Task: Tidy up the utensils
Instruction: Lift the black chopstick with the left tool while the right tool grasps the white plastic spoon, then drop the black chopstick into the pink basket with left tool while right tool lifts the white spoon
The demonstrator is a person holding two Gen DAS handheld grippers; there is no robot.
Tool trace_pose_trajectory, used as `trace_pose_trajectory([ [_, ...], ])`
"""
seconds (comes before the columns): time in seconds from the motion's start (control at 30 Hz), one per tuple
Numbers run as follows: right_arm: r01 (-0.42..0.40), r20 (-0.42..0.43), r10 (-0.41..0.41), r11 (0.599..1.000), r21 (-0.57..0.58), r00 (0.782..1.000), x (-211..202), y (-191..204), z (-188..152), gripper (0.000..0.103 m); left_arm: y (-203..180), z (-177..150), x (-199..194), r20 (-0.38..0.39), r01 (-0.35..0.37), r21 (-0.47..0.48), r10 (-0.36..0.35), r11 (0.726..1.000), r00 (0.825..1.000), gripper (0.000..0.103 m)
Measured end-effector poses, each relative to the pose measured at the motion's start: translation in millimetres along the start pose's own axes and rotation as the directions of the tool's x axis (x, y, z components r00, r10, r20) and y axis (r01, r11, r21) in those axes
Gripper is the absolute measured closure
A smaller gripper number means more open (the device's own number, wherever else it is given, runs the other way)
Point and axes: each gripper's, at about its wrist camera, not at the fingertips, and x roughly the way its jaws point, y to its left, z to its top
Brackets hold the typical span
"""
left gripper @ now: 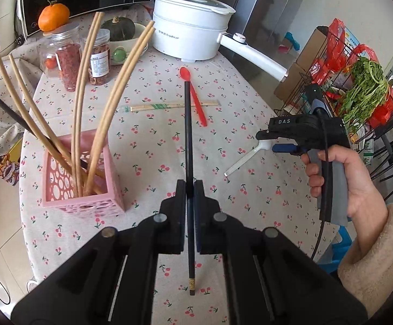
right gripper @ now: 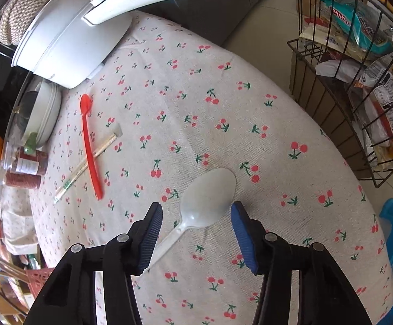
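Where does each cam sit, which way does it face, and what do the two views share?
Left wrist: on the left gripper, looking forward across the table; its jaws are shut on a black chopstick, the pink holder sits left, and the person's right hand with the right gripper shows.
Right wrist: on the right gripper, angled down at the tablecloth; open jaws straddle the white spoon.
Shared: red spoon, white spoon, white pot.

Two spoons: one red plastic spoon (left gripper: 193, 96), one translucent white plastic spoon (right gripper: 200, 208). One loose black chopstick (left gripper: 188, 146). One paper-wrapped chopstick pair (left gripper: 169, 106). One pink perforated holder (left gripper: 81, 187). Two clear jars (left gripper: 66, 54).
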Motion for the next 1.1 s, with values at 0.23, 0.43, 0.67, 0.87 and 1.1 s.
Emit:
trace_pose_trajectory([
  [0.23, 0.161, 0.054, -0.160, 0.986, -0.029, 0.986, 9, 26, 0, 0.066, 14, 0, -16, 0.025, 0.019, -0.037, -0.018, 0.999, 1.000, 0.097],
  [0.43, 0.038, 0.042, -0.037, 0.999, -0.028, 0.998, 8, 22, -1, 0.078, 27, -1, -36, 0.078, 0.013, -0.049, -0.010, 0.999, 0.997, 0.097],
  [0.67, -0.087, 0.015, 0.090, 0.989, -0.124, 0.996, -9, 30, -11, 0.099, 31, -3, -50, 0.122, -0.002, -0.034, 0.006, 0.999, 0.992, 0.097],
  [0.87, -0.003, 0.063, 0.013, 0.987, -0.162, 0.998, -12, 36, -13, 0.061, 27, -7, -51, 0.136, -0.020, -0.019, 0.022, 1.000, 0.990, 0.097],
  [1.1, 0.143, 0.118, -0.116, 0.957, -0.252, 0.986, 13, 62, -8, 0.055, 29, -5, -48, 0.138, -0.025, -0.025, 0.028, 0.999, 0.990, 0.097],
])
